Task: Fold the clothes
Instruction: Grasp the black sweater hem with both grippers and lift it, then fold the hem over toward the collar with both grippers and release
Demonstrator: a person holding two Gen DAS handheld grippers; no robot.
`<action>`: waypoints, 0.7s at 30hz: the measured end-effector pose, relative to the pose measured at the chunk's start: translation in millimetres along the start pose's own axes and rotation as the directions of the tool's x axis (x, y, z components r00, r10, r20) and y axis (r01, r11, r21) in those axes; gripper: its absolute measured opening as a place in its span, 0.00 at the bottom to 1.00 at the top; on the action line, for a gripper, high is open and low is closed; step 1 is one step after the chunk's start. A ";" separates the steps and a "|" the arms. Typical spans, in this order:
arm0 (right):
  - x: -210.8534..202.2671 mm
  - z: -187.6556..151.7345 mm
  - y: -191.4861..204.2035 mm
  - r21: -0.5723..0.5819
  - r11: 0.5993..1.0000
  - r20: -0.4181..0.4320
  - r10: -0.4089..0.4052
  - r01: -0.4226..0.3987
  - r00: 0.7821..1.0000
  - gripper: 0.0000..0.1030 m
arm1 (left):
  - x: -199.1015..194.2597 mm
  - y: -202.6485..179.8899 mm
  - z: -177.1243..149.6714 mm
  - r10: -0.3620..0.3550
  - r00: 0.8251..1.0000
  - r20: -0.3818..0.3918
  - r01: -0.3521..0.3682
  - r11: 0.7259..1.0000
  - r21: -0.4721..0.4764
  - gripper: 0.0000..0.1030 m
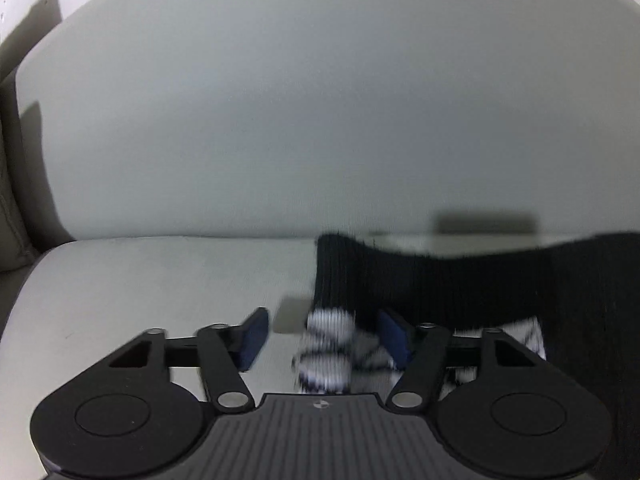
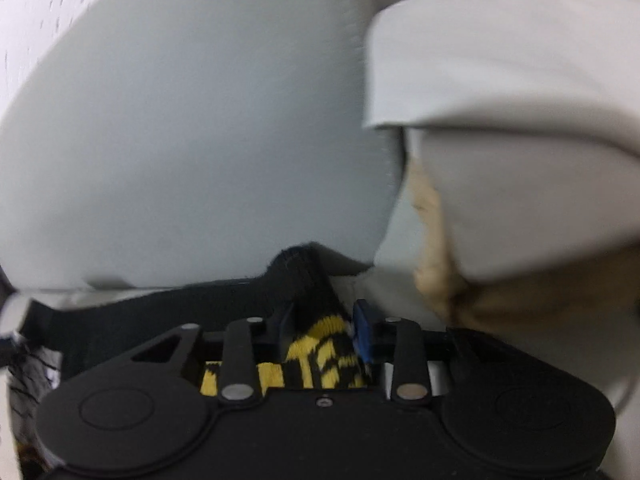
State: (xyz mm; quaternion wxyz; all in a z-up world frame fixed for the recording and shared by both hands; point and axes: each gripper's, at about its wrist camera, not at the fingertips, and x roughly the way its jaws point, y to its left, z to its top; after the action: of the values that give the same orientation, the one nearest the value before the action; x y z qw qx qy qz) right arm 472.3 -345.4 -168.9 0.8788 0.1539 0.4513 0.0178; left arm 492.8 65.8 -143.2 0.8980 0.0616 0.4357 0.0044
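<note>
In the left wrist view a sock with a black ribbed leg [image 1: 440, 280] and a white, black-lined foot [image 1: 326, 354] lies on the pale sofa seat [image 1: 160, 280]. My left gripper [image 1: 324, 338] is open around the white end. Its left blue pad [image 1: 254, 338] stands clear of the cloth, and the right pad [image 1: 394, 340] is at the cloth's edge. In the right wrist view my right gripper [image 2: 324, 326] is shut on a black and yellow sock [image 2: 320, 352], whose black ribbed cuff [image 2: 308, 280] rises beyond the fingers. Black cloth [image 2: 160, 312] spreads to the left there.
The sofa's grey backrest [image 1: 320, 100] rises just behind the socks. A beige padded side [image 1: 12, 208] stands at the far left. On the right are a bulging grey armrest [image 2: 520, 100] and crumpled beige fabric [image 2: 432, 248] tucked under it.
</note>
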 end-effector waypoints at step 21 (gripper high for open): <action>-306.8 -87.2 70.1 -0.083 0.988 0.201 0.148 -0.134 0.968 0.12 | -275.7 27.8 -87.1 -0.170 0.944 0.282 0.226 0.957 -0.181 0.09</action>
State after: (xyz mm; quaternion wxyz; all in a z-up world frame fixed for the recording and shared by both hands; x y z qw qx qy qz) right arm 228.6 -308.6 45.4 0.9222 0.1562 0.3447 0.0795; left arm 254.9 85.7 22.2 0.9452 -0.0780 0.3132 -0.0484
